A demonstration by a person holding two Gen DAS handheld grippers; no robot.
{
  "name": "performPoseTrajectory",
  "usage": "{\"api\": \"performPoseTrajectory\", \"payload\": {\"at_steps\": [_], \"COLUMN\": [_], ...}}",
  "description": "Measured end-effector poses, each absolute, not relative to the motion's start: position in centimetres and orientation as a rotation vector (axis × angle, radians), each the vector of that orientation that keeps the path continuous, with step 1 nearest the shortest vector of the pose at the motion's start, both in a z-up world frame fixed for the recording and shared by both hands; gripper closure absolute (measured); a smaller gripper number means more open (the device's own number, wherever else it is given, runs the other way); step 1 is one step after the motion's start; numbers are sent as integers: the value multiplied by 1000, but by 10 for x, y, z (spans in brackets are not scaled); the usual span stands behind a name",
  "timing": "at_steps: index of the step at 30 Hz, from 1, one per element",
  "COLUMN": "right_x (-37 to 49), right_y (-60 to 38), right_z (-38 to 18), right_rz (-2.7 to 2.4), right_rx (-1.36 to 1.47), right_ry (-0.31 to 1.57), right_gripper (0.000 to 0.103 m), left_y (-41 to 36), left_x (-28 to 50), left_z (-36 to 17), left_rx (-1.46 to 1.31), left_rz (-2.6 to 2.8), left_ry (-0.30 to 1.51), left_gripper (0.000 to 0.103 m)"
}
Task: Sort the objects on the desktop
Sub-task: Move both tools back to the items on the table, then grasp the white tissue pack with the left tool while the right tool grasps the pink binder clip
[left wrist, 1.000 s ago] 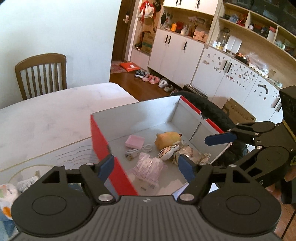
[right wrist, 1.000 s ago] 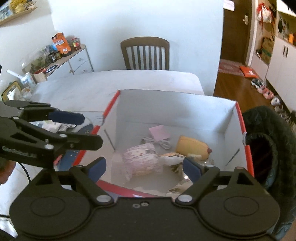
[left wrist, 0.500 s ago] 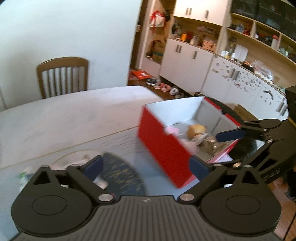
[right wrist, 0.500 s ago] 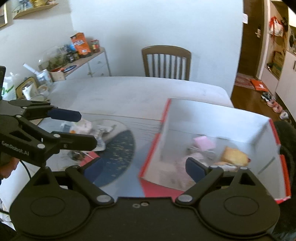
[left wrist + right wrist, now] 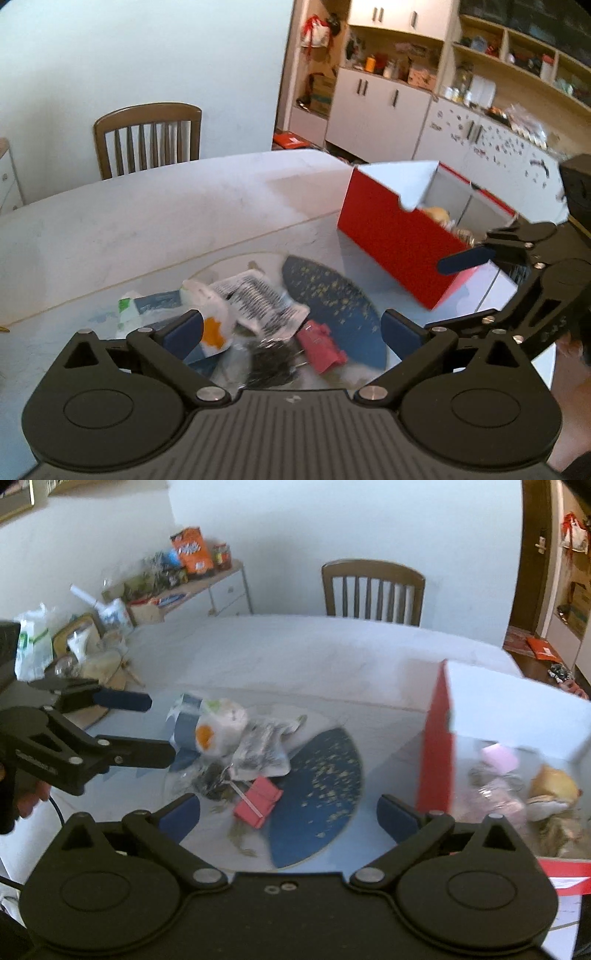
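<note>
A pale counter [image 5: 295, 653] is stretching across the room, with a cluttered sideboard [image 5: 192, 590] standing against the white wall at the far left and a wooden chair [image 5: 373, 587] waiting behind the counter's far edge. Left of centre, the left gripper [image 5: 291, 326] is hovering over a heap of loose things, its fingers [image 5: 183, 330] spread wide and gripping nothing. In that heap a white pouch with an orange patch [image 5: 218, 729] is lying against a crinkled printed packet [image 5: 264, 751]; a dark tangle [image 5: 212, 781] beneath them is too blurred to name. Just beside it a small pink-red case [image 5: 258, 801] is resting at the edge of a dark blue speckled mat [image 5: 321, 794]. The right gripper [image 5: 288, 810] is hanging above the mat, fingers equally wide and empty. Farther right, a red box [image 5: 395, 236] with white inner walls is sitting near the counter's edge, holding a pink pad [image 5: 500, 757], a yellowish toy [image 5: 552, 782] and smeared wrappers; its right side is cut off. White cabinets [image 5: 376, 107] are lining the wall behind.
</note>
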State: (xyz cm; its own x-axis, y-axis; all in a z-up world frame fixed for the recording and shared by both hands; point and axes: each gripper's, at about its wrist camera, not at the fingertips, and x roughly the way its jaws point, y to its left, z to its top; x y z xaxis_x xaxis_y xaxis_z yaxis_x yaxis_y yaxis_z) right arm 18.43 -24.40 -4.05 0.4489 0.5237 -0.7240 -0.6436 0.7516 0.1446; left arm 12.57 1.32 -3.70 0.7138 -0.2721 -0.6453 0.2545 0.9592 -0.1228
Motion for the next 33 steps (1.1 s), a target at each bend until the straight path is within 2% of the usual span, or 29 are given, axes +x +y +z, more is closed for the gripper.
{"api": "performPoseTrajectory", "payload": {"at_steps": [11, 18, 28, 33], "right_x": [186, 196, 210, 218], "right_y": [-203, -188, -175, -172], "right_z": [-86, -110, -128, -129], "right_rz": [719, 742, 789, 809], "right_rx": [-224, -317, -396, -377], "right_ry": [929, 958, 992, 979], "right_gripper": [1, 5, 11, 11], "left_y": [59, 75, 82, 80], "left_x": [151, 175, 216, 229], "left_z": [-61, -72, -95, -107], "left_rx": [109, 286, 404, 452], "left_rz": [-355, -490, -623, -692], "left_ry": [722, 720, 795, 830], "left_gripper": [0, 0, 0, 0]}}
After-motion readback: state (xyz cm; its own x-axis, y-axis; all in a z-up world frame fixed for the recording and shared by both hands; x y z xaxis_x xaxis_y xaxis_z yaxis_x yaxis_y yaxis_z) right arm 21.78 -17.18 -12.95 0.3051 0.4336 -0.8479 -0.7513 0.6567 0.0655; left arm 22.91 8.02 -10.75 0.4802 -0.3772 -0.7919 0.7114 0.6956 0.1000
